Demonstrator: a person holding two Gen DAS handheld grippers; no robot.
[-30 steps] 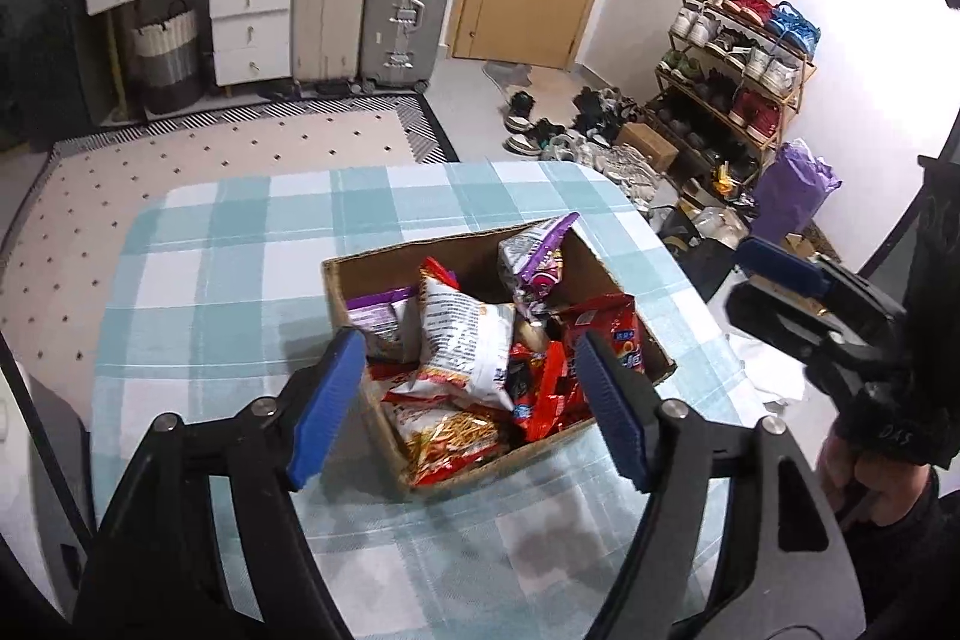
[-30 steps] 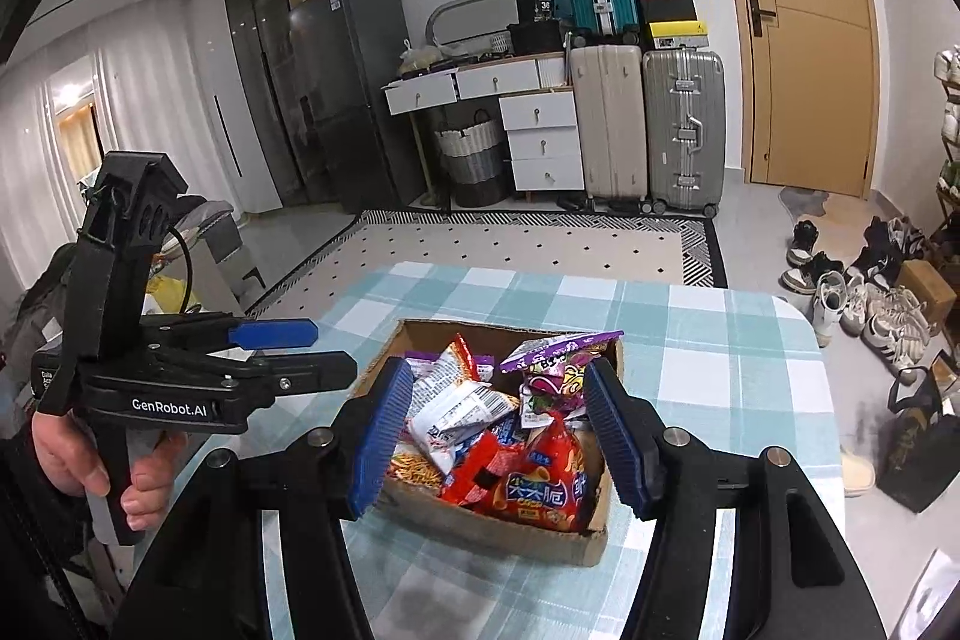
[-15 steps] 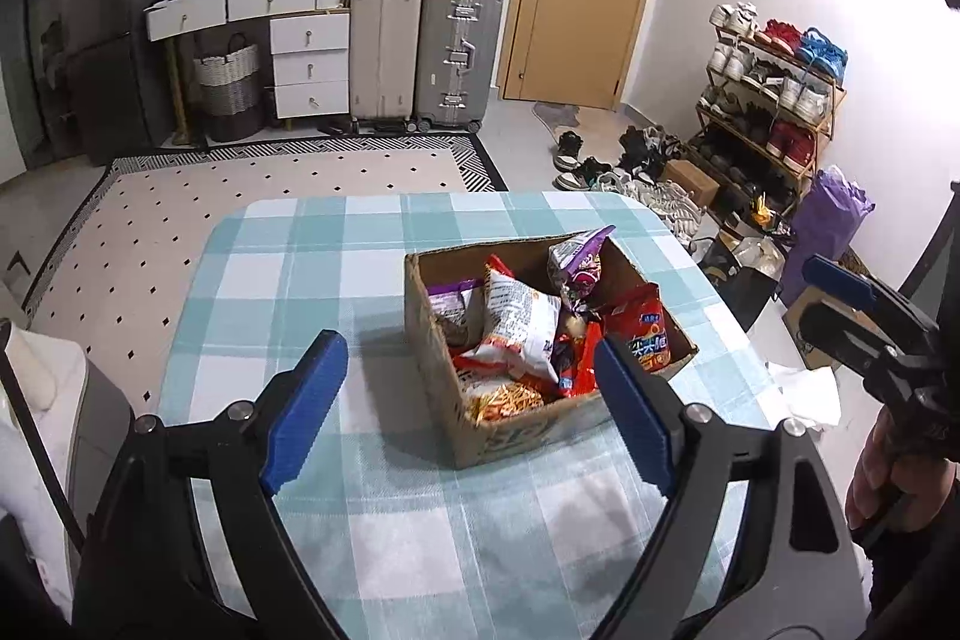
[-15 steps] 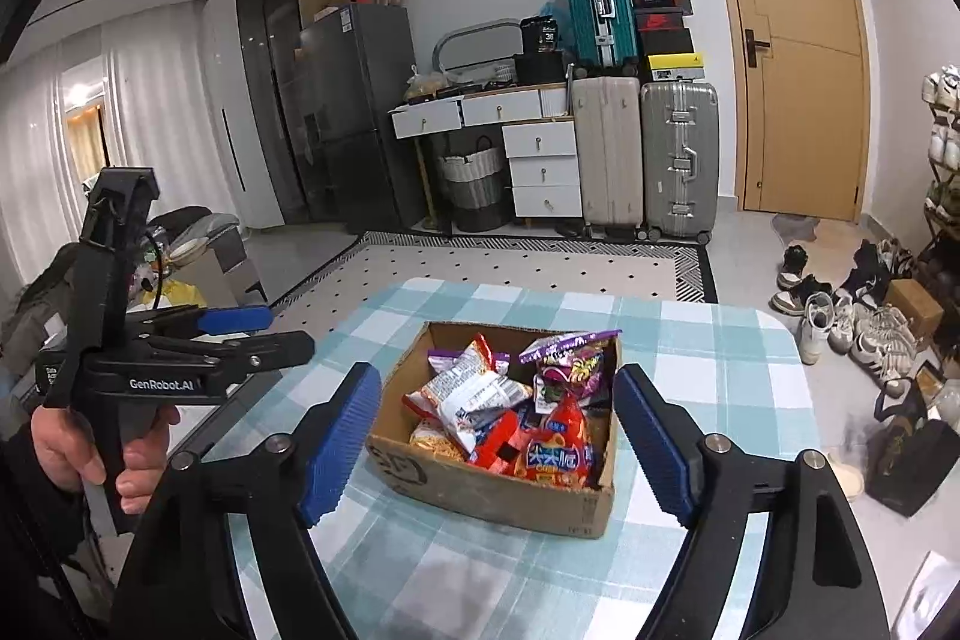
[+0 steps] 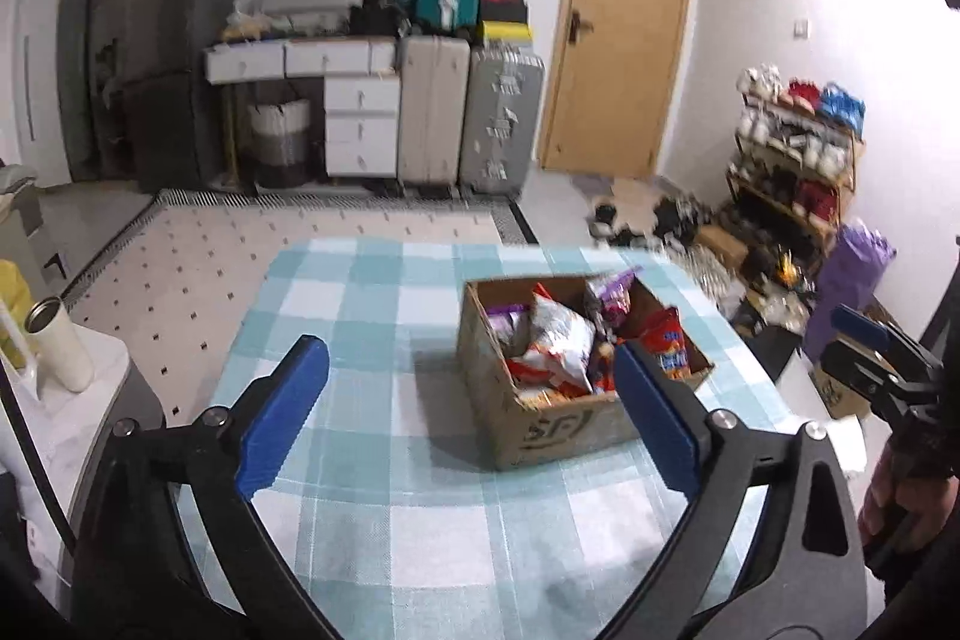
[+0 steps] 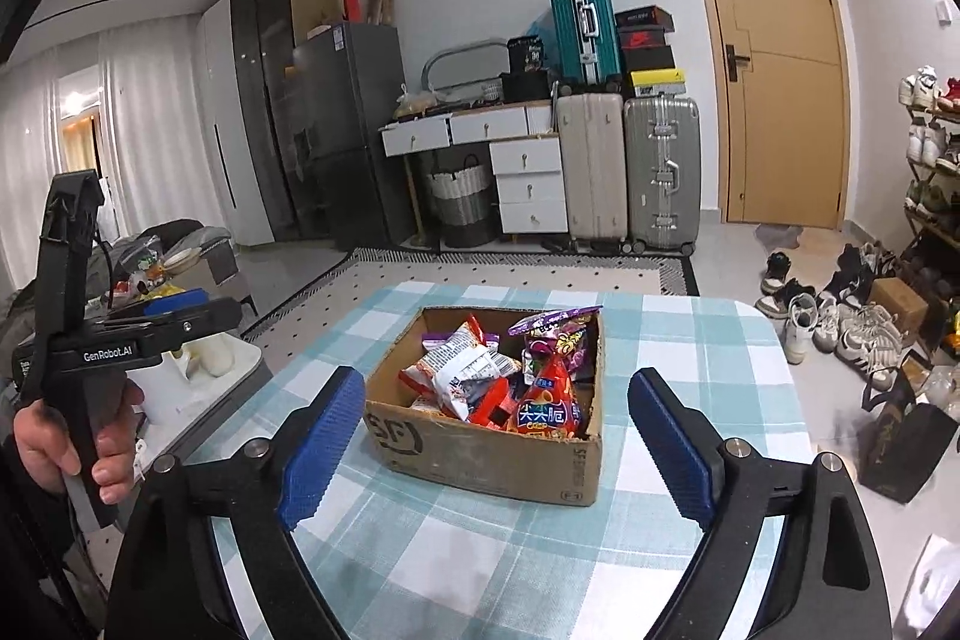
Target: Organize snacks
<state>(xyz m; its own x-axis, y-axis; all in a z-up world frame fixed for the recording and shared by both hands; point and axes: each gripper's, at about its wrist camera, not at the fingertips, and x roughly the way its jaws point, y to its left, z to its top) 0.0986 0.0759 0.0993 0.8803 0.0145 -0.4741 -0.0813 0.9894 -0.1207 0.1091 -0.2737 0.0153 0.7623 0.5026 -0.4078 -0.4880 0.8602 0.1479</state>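
Note:
A brown cardboard box (image 6: 480, 451) full of snack bags stands on the teal checked tablecloth (image 6: 690, 340). Inside are a white and red bag (image 6: 462, 370), a red bag (image 6: 549, 403) and a purple bag (image 6: 552, 328). The box (image 5: 558, 424) also shows in the left wrist view, right of centre. My left gripper (image 5: 471, 412) is open and empty, held back from the box. My right gripper (image 6: 495, 445) is open and empty, on the near side of the box. The left gripper also shows in the right wrist view (image 6: 174, 307), off the table's left side.
Suitcases (image 6: 630, 172) and white drawers (image 6: 531, 184) stand against the far wall beside a door (image 6: 774, 64). Shoes (image 6: 822, 316) and a shoe rack (image 5: 792, 172) are on the right. A white cup (image 5: 57, 343) stands on a side table at the left.
Both grippers have pulled back and up from the box, and both now stand wider open. The box looks smaller and farther off in both views.

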